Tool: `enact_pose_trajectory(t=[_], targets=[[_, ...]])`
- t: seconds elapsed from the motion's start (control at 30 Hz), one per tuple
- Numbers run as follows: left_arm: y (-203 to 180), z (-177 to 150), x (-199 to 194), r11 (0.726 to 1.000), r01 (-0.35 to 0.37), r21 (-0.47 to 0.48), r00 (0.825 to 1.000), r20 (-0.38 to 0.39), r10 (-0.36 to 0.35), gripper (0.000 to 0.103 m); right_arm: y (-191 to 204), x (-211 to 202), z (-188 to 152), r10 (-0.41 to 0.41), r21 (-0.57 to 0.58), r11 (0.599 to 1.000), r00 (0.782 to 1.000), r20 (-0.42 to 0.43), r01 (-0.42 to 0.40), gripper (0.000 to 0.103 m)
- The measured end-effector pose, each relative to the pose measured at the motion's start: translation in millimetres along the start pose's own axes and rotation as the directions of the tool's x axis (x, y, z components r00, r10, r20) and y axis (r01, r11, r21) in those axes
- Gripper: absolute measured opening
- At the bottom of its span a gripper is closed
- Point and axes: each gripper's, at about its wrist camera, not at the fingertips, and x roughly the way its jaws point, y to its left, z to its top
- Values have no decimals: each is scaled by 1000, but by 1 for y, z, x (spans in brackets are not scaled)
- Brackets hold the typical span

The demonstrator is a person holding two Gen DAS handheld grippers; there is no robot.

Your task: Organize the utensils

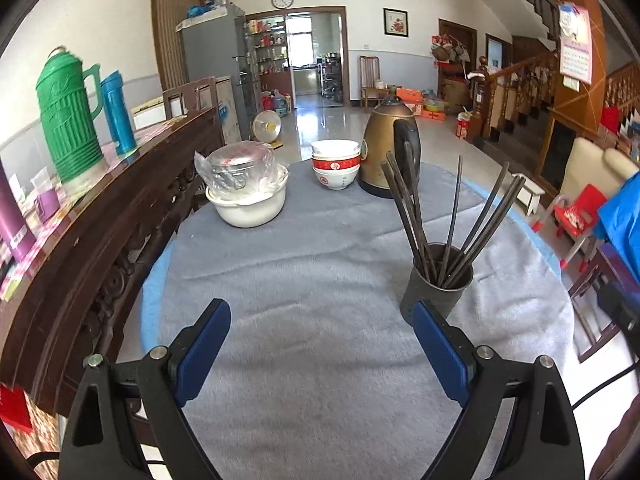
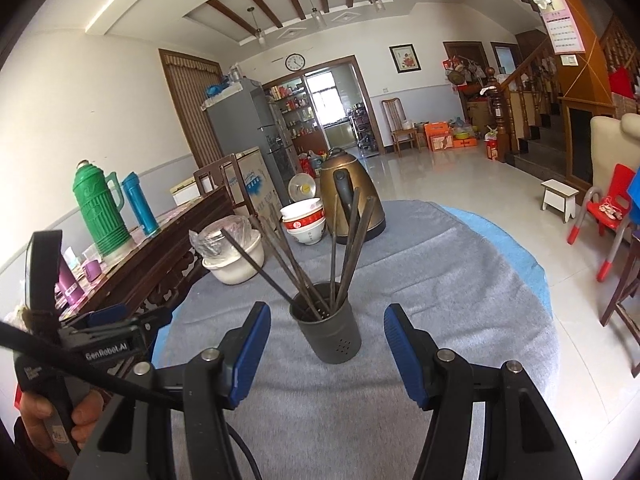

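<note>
While the chopsticks [image 2: 304, 264] stand fanned in the dark holder [image 2: 330, 330] on the grey cloth [image 1: 320, 260], both grippers hang empty above the table, the left gripper [image 1: 322, 320] with its jaws spread wide, the right gripper [image 2: 327, 330] half open just short of the holder. No loose utensil shows, so the sorting looks done; pulling back level, clear of the leaning sticks, would avoid tipping the holder toward the bowls [image 1: 335, 164] and kettle [image 1: 390, 148].
</note>
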Motion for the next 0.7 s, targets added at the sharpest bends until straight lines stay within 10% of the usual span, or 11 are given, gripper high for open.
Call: enact_pose_trajectory(t=[0.7], targets=[[7, -21, 5, 996, -91, 3, 993, -75, 91, 92, 10, 13, -12, -14, 33, 999, 998, -68, 17, 64]])
